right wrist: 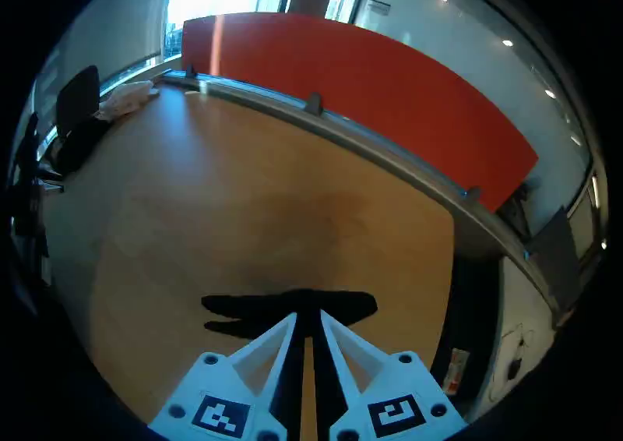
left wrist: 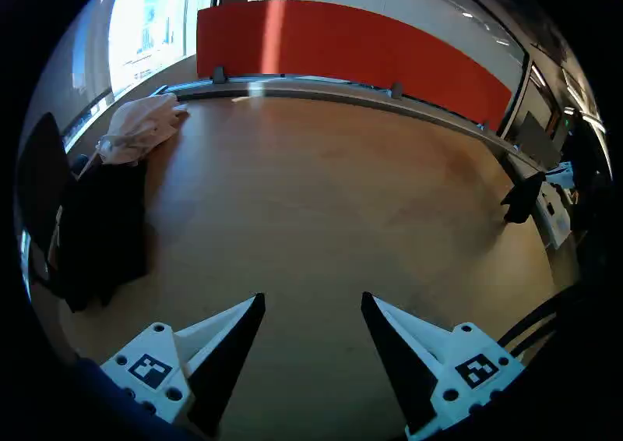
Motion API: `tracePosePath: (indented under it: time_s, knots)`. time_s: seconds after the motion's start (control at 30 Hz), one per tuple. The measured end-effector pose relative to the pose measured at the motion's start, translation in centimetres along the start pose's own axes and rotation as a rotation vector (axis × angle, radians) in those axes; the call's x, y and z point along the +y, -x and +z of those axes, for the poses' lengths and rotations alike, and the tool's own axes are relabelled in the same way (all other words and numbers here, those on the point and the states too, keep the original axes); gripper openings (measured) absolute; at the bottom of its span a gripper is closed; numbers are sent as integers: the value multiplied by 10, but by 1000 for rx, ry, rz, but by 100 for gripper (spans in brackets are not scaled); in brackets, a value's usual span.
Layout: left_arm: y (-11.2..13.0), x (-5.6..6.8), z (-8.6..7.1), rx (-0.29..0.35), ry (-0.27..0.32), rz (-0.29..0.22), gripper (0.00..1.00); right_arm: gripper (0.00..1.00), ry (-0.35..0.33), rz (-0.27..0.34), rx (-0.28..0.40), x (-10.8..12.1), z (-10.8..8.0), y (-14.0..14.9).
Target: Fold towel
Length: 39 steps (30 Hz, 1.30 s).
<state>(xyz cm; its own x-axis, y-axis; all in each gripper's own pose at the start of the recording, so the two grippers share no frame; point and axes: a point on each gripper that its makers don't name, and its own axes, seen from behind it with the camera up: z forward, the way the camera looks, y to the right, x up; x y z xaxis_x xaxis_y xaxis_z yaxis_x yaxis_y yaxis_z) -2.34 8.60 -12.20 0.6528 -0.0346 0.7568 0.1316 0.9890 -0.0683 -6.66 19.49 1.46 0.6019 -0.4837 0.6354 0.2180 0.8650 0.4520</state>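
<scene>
Two grippers are hovering over the table [left wrist: 311, 207], and the towel [left wrist: 140, 128] is lying crumpled at its far left corner, well apart from both. I am holding the left gripper [left wrist: 312, 294] spread open and the right gripper [right wrist: 307, 315] pinched closed on nothing; the towel is looking soft, light and limp, so I am planning a corner pinch.

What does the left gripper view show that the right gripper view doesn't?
Left gripper view: the left gripper with fingers spread wide, and a black object at the table's right edge. Right gripper view: the right gripper with fingers nearly together, and a dark shape beyond them. Both: the wooden table, red partition and crumpled pale towel at the far corner.
</scene>
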Motion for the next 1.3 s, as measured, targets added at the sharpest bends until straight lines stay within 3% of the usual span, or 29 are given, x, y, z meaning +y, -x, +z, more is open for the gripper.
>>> tracePosePath:
  time_s: [0.4,0.8,1.3]
  knots:
    - [1,4,2,-6,4,9,92,6,27,16,-108,10,-5,69]
    - [3,8,-1,-10,2,21,92,6,66,87,-221,14,-2,143]
    - [8,4,-7,-12,-15,28,92,7,126,150,-344,17,10,201]
